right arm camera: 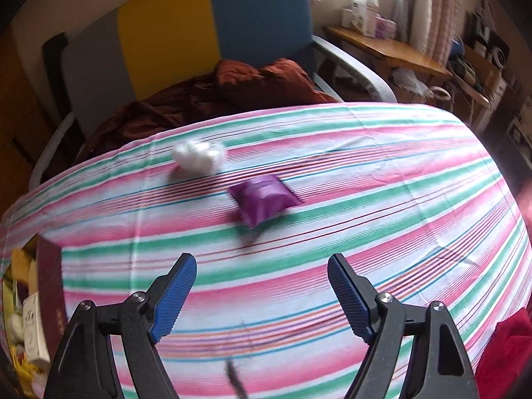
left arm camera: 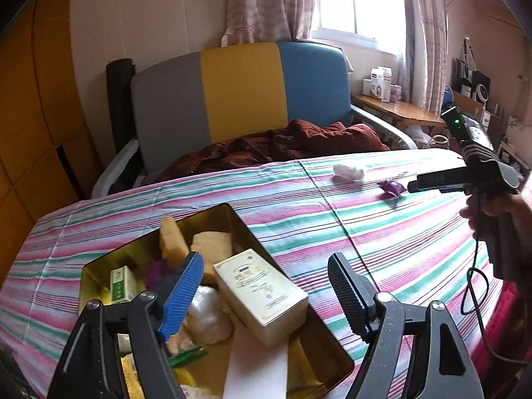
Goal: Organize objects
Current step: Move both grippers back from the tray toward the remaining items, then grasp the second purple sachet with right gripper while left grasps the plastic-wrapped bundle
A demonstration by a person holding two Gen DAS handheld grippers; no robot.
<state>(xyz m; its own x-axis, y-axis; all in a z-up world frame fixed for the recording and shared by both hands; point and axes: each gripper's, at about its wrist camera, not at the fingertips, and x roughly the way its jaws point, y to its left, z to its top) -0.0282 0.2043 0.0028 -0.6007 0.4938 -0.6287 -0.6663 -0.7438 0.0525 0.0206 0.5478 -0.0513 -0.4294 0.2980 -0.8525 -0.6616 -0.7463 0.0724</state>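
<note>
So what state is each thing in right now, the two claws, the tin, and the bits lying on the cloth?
Left claw: open, empty, above the tin.
Right claw: open, empty, above the cloth.
Gold tin: lidless, crowded with items.
Cream box: lying tilted on the tin's contents.
Purple packet: sealed, loose on the striped cloth.
White cotton bundle: loose on the cloth, beyond the packet.

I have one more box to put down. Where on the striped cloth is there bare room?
Bare: the striped cloth right of the purple packet, and the near strip before it. Crowded: the gold tin, heaped with boxes.
</note>
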